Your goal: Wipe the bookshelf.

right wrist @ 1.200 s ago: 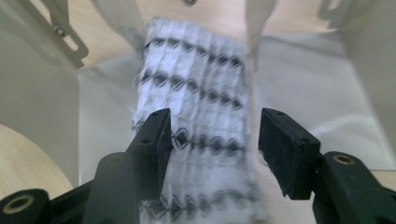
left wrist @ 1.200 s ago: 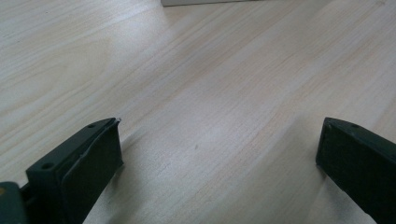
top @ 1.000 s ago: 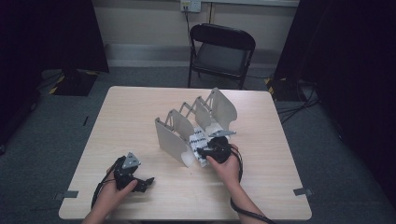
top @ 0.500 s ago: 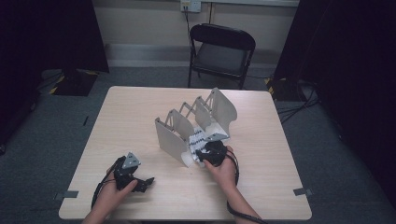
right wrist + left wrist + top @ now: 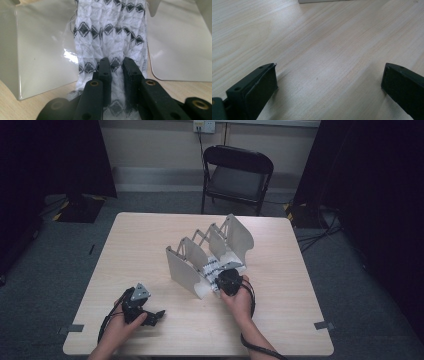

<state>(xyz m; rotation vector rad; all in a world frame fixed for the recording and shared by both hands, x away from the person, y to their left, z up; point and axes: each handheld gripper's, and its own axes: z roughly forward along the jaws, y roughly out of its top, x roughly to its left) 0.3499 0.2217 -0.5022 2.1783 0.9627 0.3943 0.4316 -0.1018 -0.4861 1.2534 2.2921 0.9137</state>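
Note:
A grey hinged folding board (image 5: 182, 267) stands in zigzag panels on the wooden table (image 5: 150, 235). A white cloth with black diamond rows (image 5: 212, 266) lies along its middle. In the right gripper view the cloth (image 5: 110, 30) runs up between two grey panels (image 5: 40, 50). My right gripper (image 5: 115, 61) has just been closing, and its jaws now pinch a fold at the near end of the cloth. In the high view this gripper (image 5: 222, 281) sits at the board's near edge. My left gripper (image 5: 159, 314) rests on the table at the front left, open, with bare wood between its jaws (image 5: 329, 75).
A black folding chair (image 5: 237, 170) stands behind the table's far edge. Dark curtains hang on both sides. A cable trails from each gripper toward the front edge. Bare tabletop lies to the left and right of the board.
My right gripper has edged slightly left toward the cloth's near end. My left hand and gripper have stayed where they were.

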